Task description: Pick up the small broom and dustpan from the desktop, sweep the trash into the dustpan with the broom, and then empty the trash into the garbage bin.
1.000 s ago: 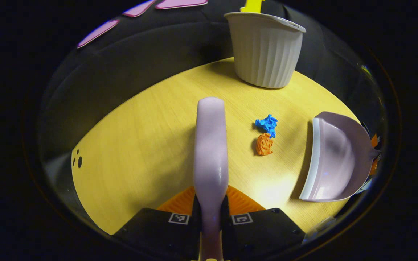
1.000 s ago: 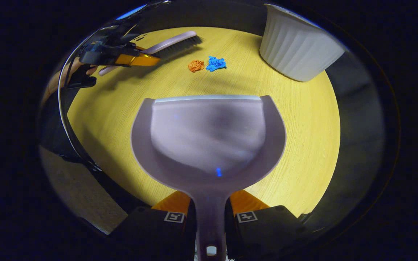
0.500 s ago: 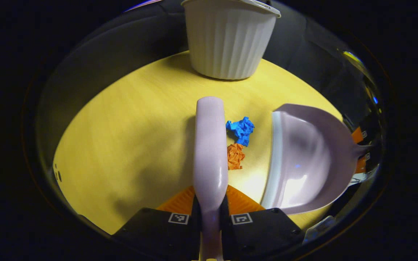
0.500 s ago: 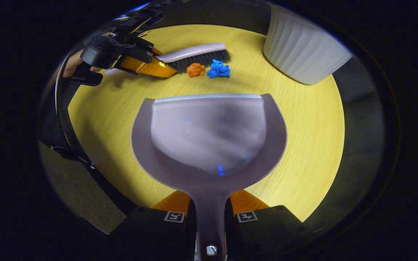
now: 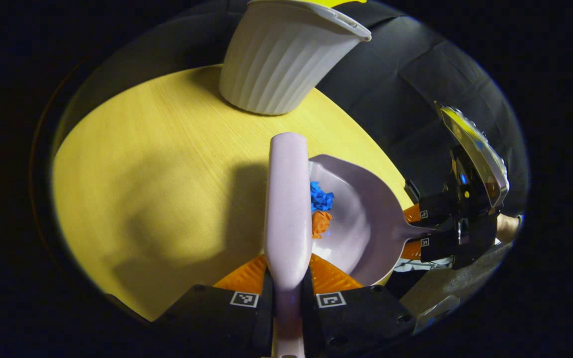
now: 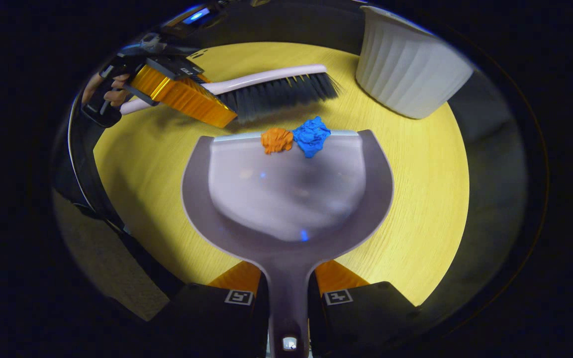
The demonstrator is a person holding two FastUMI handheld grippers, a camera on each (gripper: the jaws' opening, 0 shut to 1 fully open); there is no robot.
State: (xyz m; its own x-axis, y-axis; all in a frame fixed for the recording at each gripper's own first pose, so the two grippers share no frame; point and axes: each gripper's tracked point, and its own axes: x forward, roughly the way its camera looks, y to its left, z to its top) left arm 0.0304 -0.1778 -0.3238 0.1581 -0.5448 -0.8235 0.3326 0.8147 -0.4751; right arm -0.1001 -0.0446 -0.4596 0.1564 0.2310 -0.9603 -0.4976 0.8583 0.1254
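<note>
Crumpled paper wads (image 6: 296, 139), smooth lilac dustpan (image 6: 286, 199) lip

1. the broom (image 6: 266, 79) has a smooth, glossy pale lilac plastic back and dark, matt, stiff bristles (image 6: 281, 93).
2. the dustpan (image 6: 286, 199) is smooth lilac plastic with a soft sheen.
3. the blue scrap (image 6: 311, 135) and orange scrap (image 6: 276, 140) look like crumpled matt paper.
4. the desktop (image 6: 416, 199) shows fine wood grain, matt yellow.
5. the garbage bin (image 6: 408, 74) is ribbed, matt white plastic.
6. the far wall (image 5: 406, 89) is matt black cloth.
</note>
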